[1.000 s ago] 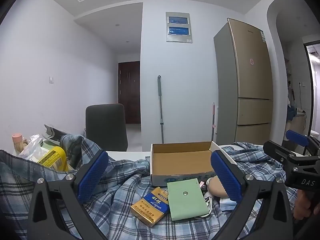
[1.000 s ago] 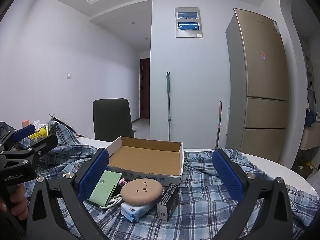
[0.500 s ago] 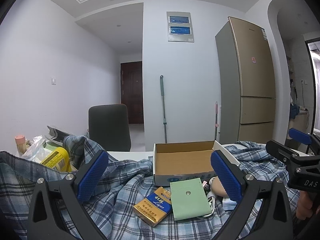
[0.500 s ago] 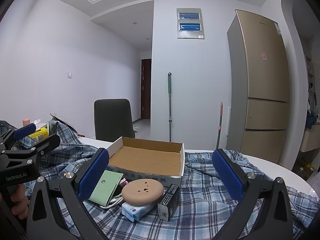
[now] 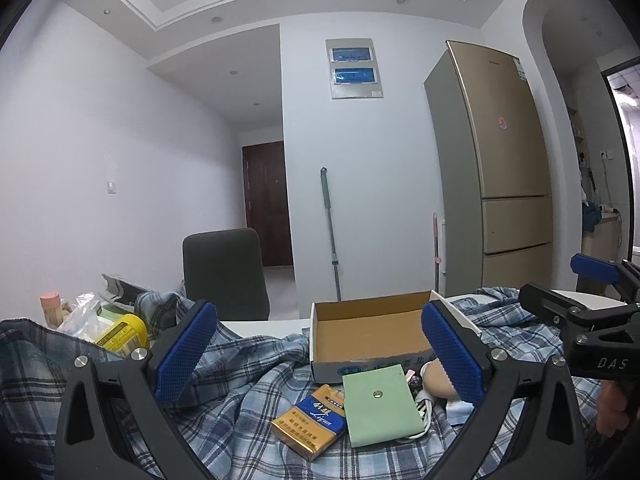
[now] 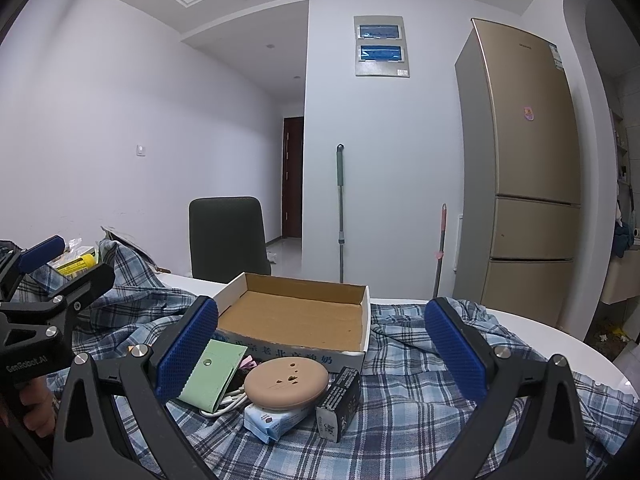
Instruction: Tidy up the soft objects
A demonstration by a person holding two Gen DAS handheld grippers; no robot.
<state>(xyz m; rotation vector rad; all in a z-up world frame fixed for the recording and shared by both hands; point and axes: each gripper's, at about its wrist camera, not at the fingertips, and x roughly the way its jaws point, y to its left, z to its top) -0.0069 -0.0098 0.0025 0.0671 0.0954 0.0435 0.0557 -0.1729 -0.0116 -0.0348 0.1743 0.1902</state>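
Both of your grippers are spread wide and carry nothing: the left gripper (image 5: 318, 354) hangs over the rumpled plaid shirt (image 5: 248, 372), and the right gripper (image 6: 320, 350) hangs over the small pile in front of the one open cardboard box (image 6: 296, 316). The shirt, one garment, lies draped across the white table (image 6: 560, 340) with the box sitting on top of it. Count the loose pieces resting on the cloth just before the box: one green pouch (image 6: 214, 374), one round tan case (image 6: 286, 378) lying on one pale blue tissue pack (image 6: 270, 424), one small black box (image 6: 340, 402), one white cable (image 6: 224, 404), and one orange-and-blue cigarette pack (image 5: 310, 420) beside the pouch.
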